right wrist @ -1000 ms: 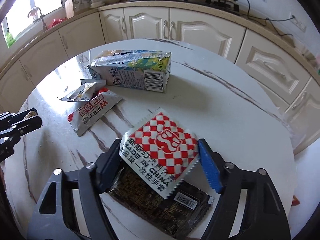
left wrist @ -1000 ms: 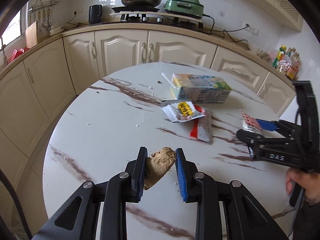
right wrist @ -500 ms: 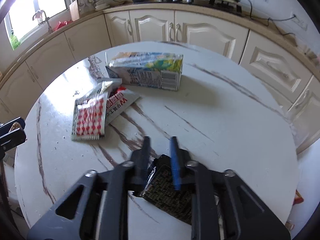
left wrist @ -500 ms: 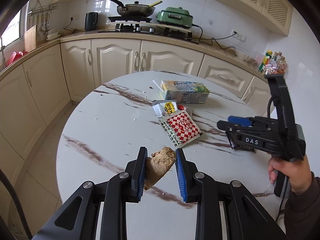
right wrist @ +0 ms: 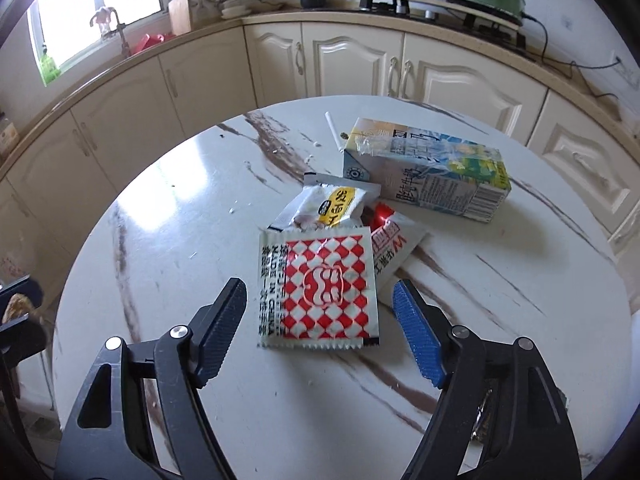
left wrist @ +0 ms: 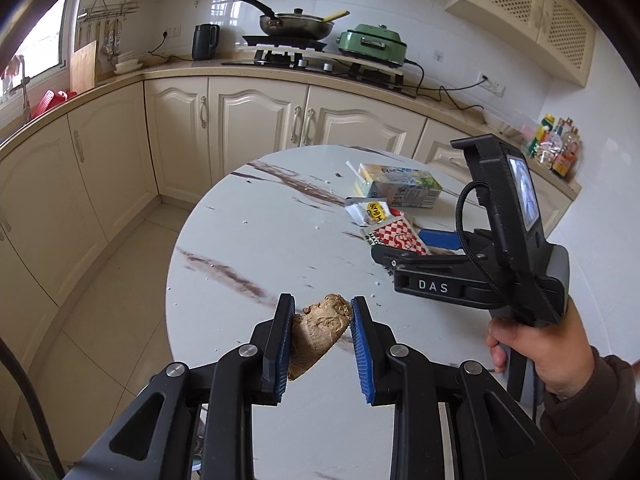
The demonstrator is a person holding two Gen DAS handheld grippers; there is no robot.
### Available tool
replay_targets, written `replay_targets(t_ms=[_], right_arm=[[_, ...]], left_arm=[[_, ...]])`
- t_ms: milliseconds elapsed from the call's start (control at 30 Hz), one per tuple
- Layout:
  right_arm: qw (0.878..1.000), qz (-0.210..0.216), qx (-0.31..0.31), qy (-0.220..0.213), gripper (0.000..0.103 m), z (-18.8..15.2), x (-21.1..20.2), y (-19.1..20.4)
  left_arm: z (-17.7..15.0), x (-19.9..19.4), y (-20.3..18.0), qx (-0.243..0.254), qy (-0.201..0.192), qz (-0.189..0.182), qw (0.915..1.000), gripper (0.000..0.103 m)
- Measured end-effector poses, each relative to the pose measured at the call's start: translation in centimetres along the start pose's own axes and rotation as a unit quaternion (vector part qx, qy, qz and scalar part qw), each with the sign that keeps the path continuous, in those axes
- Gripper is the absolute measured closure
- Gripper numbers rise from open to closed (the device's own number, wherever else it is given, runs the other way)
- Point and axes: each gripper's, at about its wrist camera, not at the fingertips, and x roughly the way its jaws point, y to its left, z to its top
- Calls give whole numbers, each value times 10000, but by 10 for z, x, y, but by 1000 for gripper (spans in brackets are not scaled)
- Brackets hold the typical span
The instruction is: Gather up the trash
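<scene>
My left gripper [left wrist: 322, 312] is shut on a brown lump of ginger [left wrist: 318, 330] and holds it above the near edge of the round marble table [left wrist: 256, 240]. My right gripper [right wrist: 320, 304] is open and empty, its jaws either side of a red-and-white checked packet [right wrist: 320, 292] that lies flat on the table. Behind the packet lie a white-and-yellow wrapper [right wrist: 332, 206], a red-and-white sachet [right wrist: 394, 246] and a milk carton [right wrist: 424, 172] on its side with a straw. The pile also shows in the left wrist view [left wrist: 394, 204], past the right gripper [left wrist: 436, 240].
Cream kitchen cabinets [left wrist: 256, 120] curve behind the table. The counter holds a stove with a pan [left wrist: 296, 24], a green cooker [left wrist: 372, 44] and a kettle [left wrist: 205, 42]. Tiled floor [left wrist: 112, 288] lies left of the table.
My right gripper was shut over a dark packet half a second ago; now it is open over the checked packet, which lies on the pile. My left gripper has pulled back with the ginger.
</scene>
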Motion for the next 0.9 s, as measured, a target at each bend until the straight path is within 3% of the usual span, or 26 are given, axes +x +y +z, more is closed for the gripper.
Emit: replay_targets(t_ms=[67, 167, 233, 300, 567, 900], right_arm=[[9999, -59, -115, 59, 56, 0, 2, 4], [10000, -17, -78, 36, 68, -2, -3, 2], [9999, -5, -90, 68, 83, -4, -6, -2], [9998, 80, -133, 131, 89, -8, -7, -4], [9988, 457, -54, -161, 100, -23, -38, -4], [9956, 669, -246, -611, 101, -24, -91, 29]], left_arm=[[-2, -2, 1, -46, 6, -41, 10000, 79], [-3, -2, 2, -90, 21, -94, 9999, 79], [-3, -2, 3, -102, 49, -175, 9998, 79], [-4, -3, 1, -103, 53, -207, 9997, 79], [-9, -15, -2, -57, 46, -261, 9996, 79], [-16, -45, 7, -134, -136, -343, 9992, 79]])
